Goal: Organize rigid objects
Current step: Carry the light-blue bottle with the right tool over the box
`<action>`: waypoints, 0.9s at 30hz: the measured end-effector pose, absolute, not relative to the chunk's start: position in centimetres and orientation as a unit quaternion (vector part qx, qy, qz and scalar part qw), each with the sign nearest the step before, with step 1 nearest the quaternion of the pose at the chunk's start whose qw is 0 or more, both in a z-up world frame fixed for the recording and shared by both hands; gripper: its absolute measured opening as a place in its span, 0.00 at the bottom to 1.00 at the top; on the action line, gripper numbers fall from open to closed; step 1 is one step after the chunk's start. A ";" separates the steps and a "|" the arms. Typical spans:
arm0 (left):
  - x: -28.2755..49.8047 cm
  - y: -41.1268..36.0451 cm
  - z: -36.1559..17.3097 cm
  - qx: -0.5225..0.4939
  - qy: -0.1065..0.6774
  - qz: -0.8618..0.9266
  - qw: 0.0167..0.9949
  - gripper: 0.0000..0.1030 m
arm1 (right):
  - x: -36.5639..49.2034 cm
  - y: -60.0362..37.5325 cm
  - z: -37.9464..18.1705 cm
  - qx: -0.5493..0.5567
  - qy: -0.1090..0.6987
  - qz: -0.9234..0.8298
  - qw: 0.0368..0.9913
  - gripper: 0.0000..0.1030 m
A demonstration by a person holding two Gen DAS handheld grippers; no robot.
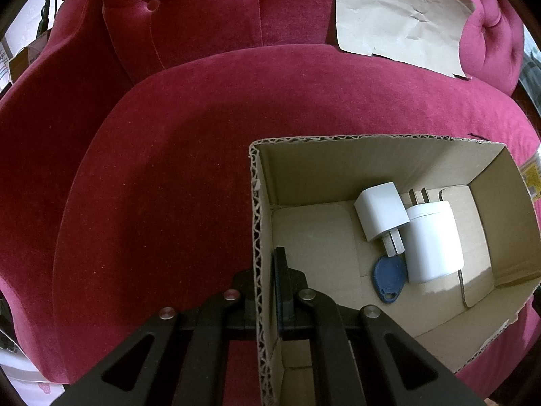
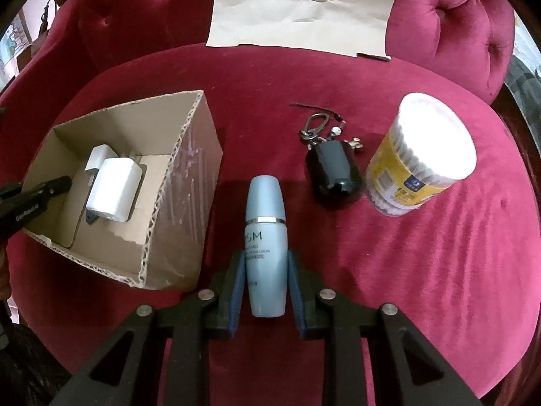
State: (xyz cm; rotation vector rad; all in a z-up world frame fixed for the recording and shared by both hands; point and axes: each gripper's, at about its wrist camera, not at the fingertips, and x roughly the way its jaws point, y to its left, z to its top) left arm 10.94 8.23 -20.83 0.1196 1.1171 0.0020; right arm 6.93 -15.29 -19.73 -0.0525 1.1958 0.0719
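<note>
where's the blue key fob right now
In the left wrist view, the blue fob lies on the box floor, beside the white jar, below the charger.

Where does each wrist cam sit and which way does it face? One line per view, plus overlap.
Left wrist: on the left gripper, angled steeply down into the cardboard box; its fingers clamp the box wall.
Right wrist: on the right gripper, angled down at the red seat; its fingers flank the blue bottle.
Shared: the box, white charger, brown paper.
</note>
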 end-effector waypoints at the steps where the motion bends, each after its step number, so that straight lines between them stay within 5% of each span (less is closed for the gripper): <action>1: 10.9 8.2 -20.8 0.057 0.530 0.001 0.846 0.05 | 6.9 -15.6 -19.8 -0.025 0.562 0.032 0.826 0.25; 27: 11.0 8.3 -20.8 0.057 0.530 0.002 0.846 0.05 | 6.7 -16.1 -14.8 -0.019 0.545 0.028 0.837 0.25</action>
